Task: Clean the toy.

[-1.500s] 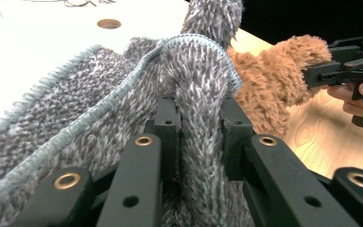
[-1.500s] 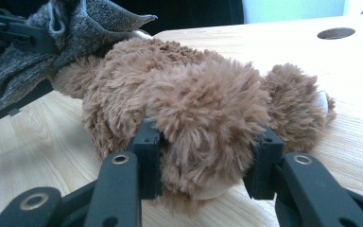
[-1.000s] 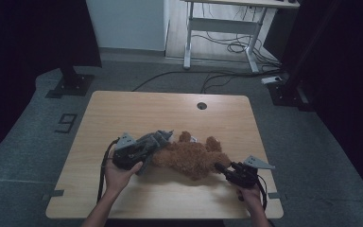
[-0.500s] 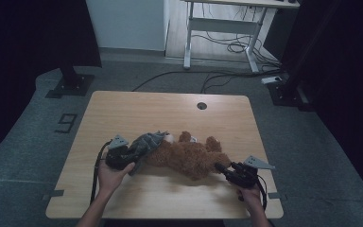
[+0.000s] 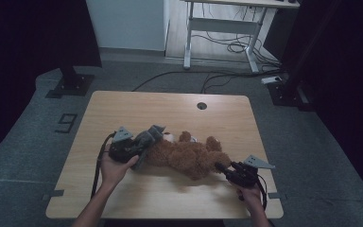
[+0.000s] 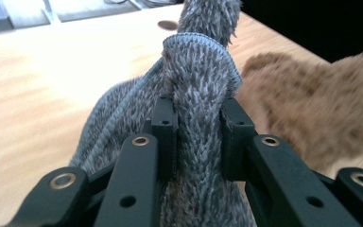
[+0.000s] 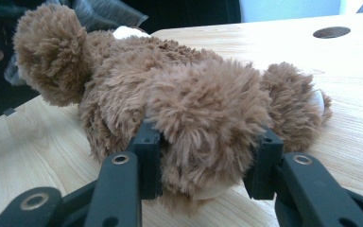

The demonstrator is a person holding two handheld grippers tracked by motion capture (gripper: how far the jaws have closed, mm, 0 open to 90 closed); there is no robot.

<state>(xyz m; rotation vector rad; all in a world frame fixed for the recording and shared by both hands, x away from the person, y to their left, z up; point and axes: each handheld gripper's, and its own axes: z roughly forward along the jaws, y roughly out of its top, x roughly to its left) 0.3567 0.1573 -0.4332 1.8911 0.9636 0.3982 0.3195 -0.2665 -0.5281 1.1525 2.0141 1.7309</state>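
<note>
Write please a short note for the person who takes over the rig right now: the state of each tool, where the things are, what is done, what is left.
Left tool: shut on the grey cloth, a bunched fold between its pads, at the bear's left end in the high view.
Right tool: shut on one limb of the bear, at its right end.
Bear: lies on its side, mid-table, near the front edge.
Done: both grips are firm.
Left: probably the cloth must come off or go on the bear; the pictures do not tell which. Hold the bear steady and move the cloth slowly.
</note>
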